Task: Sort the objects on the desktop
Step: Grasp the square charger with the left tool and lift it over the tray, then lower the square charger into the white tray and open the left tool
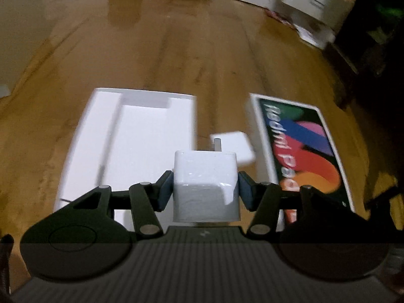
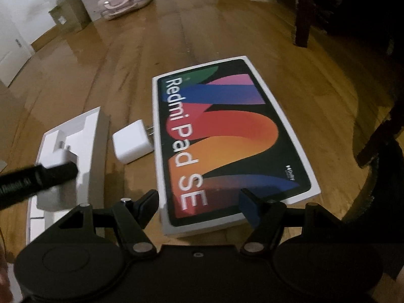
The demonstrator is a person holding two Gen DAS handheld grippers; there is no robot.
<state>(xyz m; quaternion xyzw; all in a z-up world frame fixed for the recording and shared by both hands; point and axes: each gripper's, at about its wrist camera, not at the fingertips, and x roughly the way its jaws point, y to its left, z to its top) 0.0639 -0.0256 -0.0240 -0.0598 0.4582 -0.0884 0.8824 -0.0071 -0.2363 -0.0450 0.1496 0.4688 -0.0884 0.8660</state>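
Left gripper: closed on a white charger block, one blue pad on each side face; the block's metal prongs point away from the camera.
Held charger, position: carried above the near right corner of the open white box tray, the landmark for all places below; whether it touches the tray cannot be told.
Right gripper: jaws wide apart, holding nothing; it hangs over the near end of the Redmi Pad SE box lid.
Second charger: lies on the wooden surface just right of the tray, prongs toward the lid, in the gap between tray and lid.
Lid, position: flat, printed face up, right of the tray, apart from it.
Progress (judgement): early to middle. One charger is in hand and appears bound for a tray recess; the second charger is not yet picked up, and the lid is still off the tray.
Edges: the tray's raised rim and inner recess walls border the drop zone; the left gripper's arm crosses over the tray in the right wrist view.
Open room: broad bare wood beyond the tray; a pink bag and dark furniture legs stand well apart from it.
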